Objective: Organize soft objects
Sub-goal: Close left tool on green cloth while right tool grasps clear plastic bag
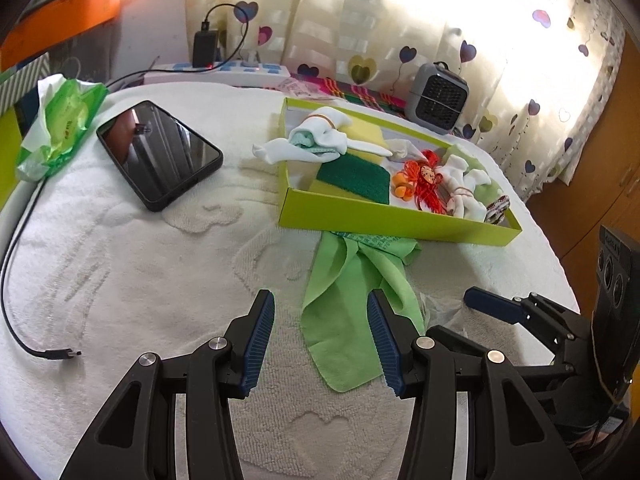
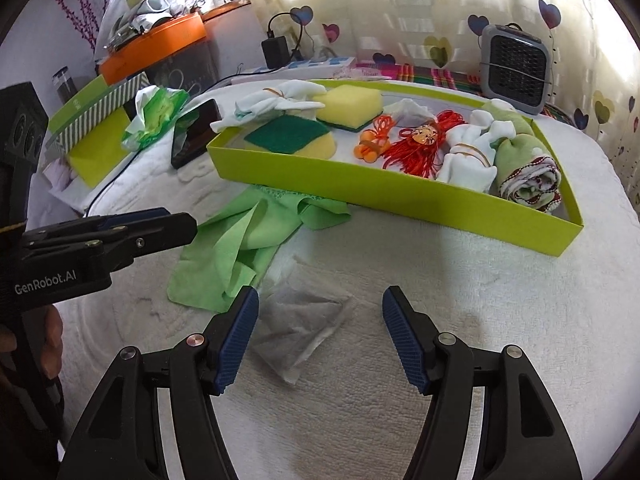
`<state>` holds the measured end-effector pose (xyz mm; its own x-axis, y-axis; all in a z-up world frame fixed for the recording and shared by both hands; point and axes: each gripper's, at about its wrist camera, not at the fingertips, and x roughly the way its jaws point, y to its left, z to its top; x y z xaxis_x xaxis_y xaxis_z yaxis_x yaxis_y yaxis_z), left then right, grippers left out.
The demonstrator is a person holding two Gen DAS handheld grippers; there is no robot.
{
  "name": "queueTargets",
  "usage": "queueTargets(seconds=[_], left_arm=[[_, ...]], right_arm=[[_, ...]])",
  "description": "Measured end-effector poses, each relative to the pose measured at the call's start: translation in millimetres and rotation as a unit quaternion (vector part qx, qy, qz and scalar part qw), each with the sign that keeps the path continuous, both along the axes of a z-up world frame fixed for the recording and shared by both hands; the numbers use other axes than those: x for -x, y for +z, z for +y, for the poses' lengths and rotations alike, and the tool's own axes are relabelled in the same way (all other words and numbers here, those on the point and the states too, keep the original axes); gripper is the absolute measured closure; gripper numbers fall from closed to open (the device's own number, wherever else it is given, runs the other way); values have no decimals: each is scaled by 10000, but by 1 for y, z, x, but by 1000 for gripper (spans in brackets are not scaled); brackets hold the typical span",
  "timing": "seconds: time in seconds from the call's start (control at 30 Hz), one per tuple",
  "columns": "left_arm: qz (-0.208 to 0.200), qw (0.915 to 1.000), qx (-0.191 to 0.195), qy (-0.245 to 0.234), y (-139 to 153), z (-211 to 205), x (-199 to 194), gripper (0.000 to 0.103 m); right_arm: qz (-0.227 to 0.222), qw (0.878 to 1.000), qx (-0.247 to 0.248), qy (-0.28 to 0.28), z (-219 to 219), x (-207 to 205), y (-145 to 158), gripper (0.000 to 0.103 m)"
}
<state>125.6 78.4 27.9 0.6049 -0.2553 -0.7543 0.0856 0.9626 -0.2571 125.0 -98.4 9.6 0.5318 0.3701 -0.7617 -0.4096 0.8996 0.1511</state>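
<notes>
Two sponges (image 2: 347,107) in one green box (image 2: 400,194). Two tied white socks (image 2: 466,154), one rolled cloth (image 2: 530,178), one red tassel (image 2: 416,146). One loose green cloth (image 2: 236,248), one clear bag (image 2: 304,320), one phone (image 1: 160,154), one small fan (image 2: 514,70).

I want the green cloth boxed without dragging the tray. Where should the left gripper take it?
Pinch the bunched fold of the green cloth lying between the open left gripper pads, coming from above. The far end is tucked under the green box, so a grip at the free near end probably pulls it clear.
</notes>
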Motion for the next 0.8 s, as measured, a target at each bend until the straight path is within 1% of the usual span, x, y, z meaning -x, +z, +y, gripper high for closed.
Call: queueTargets(seconds=[0.23,0.37,0.4,0.43,0.47,0.6,0.67,0.73,0.77,0.8], left_arm=[[44,9998,169,-12,-1,3,-3,56],[50,9999,149,-54,-1,2,-5,56],[48,9998,163,-81,-1,1,-5,56],[50,9998,184,-111,-1,0,-6,56],[57,9997,189,-122,-1,-1,-6,56],[58,9997,161,-167,1,-7,-10,56],[65,9997,160,-176,1,-9,-13,56],[107,9998,78,-144,0,-11,-16,56],[131,9998,37,-123,-1,-12,-18,56],[132,9998,0,-126,-1,-14,-19,56]], right_arm=[[-62,9997,220,-48,6,4,-1,38],[-83,9996,271,-64,6,5,-1,39],[-95,9995,286,-87,6,6,-1,42],[-111,9994,292,-117,5,7,-1,50],[-113,9995,268,-114,4,7,-1,55],[-116,9996,231,-96,4,7,0,63],[-113,9998,153,-38,3,8,0,79],[-128,9998,141,-31,4,8,1,80],[-134,9998,122,-36,3,8,1,83],[-141,9998,95,-52,2,9,2,84]])
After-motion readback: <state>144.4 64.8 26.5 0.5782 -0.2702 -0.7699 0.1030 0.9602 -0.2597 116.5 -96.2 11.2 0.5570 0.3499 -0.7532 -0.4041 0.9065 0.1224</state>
